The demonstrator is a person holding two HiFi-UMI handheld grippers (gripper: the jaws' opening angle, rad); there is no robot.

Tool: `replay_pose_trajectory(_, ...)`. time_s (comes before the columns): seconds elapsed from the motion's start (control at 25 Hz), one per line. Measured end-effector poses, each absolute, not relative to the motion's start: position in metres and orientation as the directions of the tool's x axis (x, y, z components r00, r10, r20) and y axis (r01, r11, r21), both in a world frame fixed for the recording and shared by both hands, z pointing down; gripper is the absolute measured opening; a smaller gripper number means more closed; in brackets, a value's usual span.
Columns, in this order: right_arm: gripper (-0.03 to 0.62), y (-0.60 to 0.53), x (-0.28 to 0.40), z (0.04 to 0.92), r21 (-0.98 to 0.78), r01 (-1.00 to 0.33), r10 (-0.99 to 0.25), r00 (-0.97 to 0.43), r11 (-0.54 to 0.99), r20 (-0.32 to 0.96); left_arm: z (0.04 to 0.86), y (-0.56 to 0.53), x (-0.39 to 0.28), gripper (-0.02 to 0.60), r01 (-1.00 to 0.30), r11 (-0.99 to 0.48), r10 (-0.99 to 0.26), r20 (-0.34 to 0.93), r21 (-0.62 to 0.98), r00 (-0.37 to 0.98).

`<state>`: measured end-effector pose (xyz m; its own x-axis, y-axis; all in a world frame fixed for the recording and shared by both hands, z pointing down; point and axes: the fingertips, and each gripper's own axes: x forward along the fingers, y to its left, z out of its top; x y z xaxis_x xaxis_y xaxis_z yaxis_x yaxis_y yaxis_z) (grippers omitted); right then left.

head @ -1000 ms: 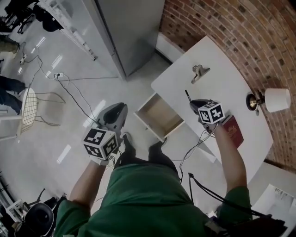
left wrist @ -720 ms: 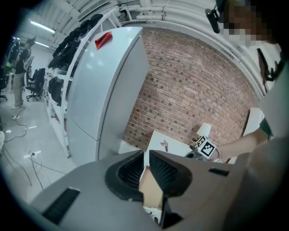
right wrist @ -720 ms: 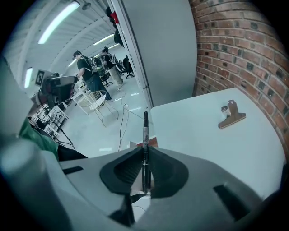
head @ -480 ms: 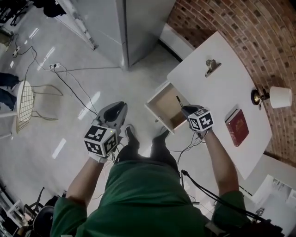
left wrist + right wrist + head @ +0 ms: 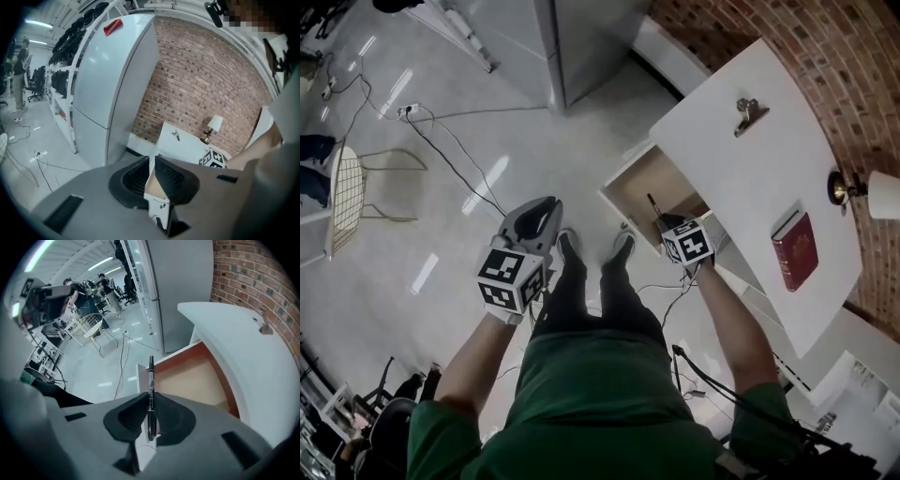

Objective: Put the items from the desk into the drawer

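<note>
Right gripper [image 5: 662, 221] is clamped on the pen [image 5: 150, 394], centre-right of the head view, over the front lip of the open drawer [image 5: 649, 180]. Left gripper [image 5: 542, 212] is empty, jaws barely apart, parked left of centre. Suggest clearing the lip, going low, laying the pen flat, then unclamping. Book [image 5: 795, 249] and clip [image 5: 751, 114] are on the desk [image 5: 741, 178], not yet done.
</note>
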<state>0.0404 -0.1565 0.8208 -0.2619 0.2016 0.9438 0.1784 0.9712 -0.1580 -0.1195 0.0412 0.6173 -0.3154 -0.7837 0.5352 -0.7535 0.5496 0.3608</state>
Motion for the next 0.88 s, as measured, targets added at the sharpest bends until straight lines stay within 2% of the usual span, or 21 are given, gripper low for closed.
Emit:
replay_pose_trajectory(0.24,0.046,-0.141,0.039,0.875,-0.175,0.204,0.222,-0.238,0.963,0.946,0.657,0.048,-0.108,0.035,-0.746,0.584,-0.749,0.566,0.32,-0.343)
replay_pose_trajectory(0.52,0.046,-0.152,0.032,0.935,-0.18,0.168,0.213,-0.208,0.969,0.955,0.695,0.06,-0.133,0.034,-0.7,0.655,-0.698,0.581,0.284,-0.418)
replay_pose_trajectory(0.88,0.046,-0.172,0.031,1.006,-0.176,0.185,0.201,-0.126,0.967,0.971,0.739,0.035,-0.142,0.035,-0.712,0.642,-0.709,0.573,0.284,-0.41)
